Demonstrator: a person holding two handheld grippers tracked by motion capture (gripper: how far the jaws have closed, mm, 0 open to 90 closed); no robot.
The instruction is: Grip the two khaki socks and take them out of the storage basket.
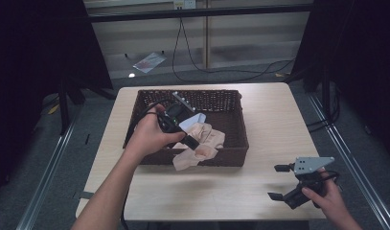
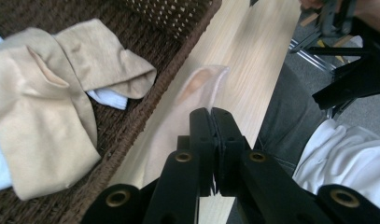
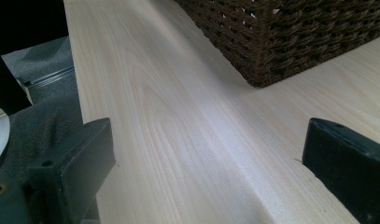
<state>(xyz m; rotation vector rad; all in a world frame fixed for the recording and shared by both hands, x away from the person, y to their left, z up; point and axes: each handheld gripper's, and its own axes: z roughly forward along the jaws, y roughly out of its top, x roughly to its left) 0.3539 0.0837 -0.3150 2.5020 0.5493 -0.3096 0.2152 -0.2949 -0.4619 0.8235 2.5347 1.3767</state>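
Left tongs [image 2: 211, 116] grip sock [image 2: 197, 100] — basket [image 1: 231, 143] rim.

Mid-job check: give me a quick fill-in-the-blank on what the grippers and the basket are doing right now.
1. The left gripper has its jaws ____ on a beige sock.
2. That sock hangs over the basket rim on the side ____ the person.
3. The right gripper hovers over the table with its jaws ____.
4. The basket is made of dark brown ____ material.

Missing words: shut; nearest; open; woven
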